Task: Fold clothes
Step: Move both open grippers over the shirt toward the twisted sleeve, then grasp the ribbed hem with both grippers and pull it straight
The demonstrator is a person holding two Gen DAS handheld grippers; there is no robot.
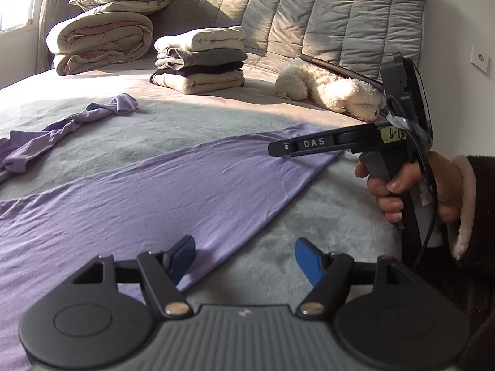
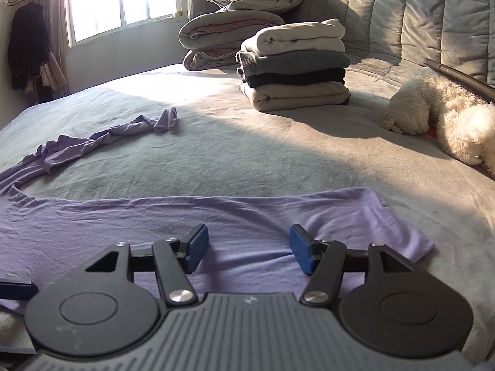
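Lilac garment spread on bed, both grippers released

Lilac garment (image 2: 191, 216) lies flat across the near part of the bed (image 2: 247, 154), its body smoothed, one hem corner toward 3 o'clock in the right wrist view. A twisted sleeve (image 2: 102, 142) trails off toward 10 o'clock, unfolded.

Left hand-held gripper (image 1: 244, 258): jaws spread, nothing between the pads; it hangs over the garment's near edge. Right hand-held gripper (image 2: 247, 252): jaws spread, hovering just above the cloth, pinching nothing.

Handling, by judgement: thin, light knit; soft, limp, likely to wrinkle and drag. Best taken by a pinch at a hem corner or the sleeve cuff, lifting clear before carrying over.

Folded stack (image 2: 294, 68) stands at 12 o'clock, well apart. A white plush toy (image 2: 445, 120) lies at 2 o'clock.
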